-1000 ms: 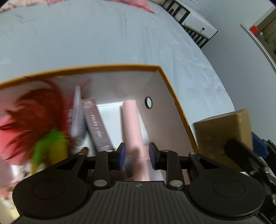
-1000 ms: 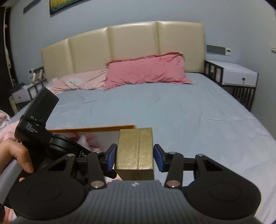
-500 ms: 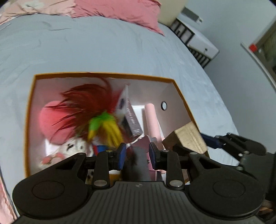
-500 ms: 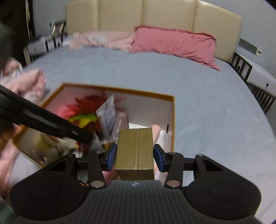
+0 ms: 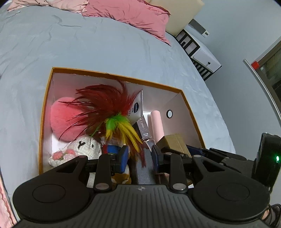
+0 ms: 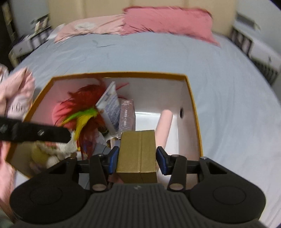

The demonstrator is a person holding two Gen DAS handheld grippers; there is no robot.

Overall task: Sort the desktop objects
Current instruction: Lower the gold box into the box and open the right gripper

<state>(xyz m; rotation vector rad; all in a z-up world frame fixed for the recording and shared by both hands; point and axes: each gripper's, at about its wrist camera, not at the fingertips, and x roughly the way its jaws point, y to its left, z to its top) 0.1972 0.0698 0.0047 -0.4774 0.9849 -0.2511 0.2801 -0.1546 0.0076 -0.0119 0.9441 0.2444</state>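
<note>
An orange-rimmed box (image 5: 47,98) (image 6: 192,105) lies on the bed, white inside. It holds a pink plush (image 5: 65,119), a white crochet toy (image 5: 82,147), a white carton (image 5: 137,107), a card box (image 6: 126,115) and a pink tube (image 5: 157,122) (image 6: 164,124). My left gripper (image 5: 139,156) is above the box's near side, its fingers on either side of a dark handle (image 5: 143,168) of a red, green and yellow feather toy (image 5: 108,108). My right gripper (image 6: 137,157) is shut on a gold box (image 6: 137,154) (image 5: 173,142) over the box's near right part.
The grey bedsheet (image 5: 87,45) surrounds the box. Pink pillows (image 5: 126,12) lie at the headboard. A white nightstand (image 5: 205,59) stands right of the bed. A pink cloth (image 6: 15,91) lies left of the box.
Both grippers have risen and tilted down over the box, so its whole inside now shows. The gold box has moved in over the box's near right part.
</note>
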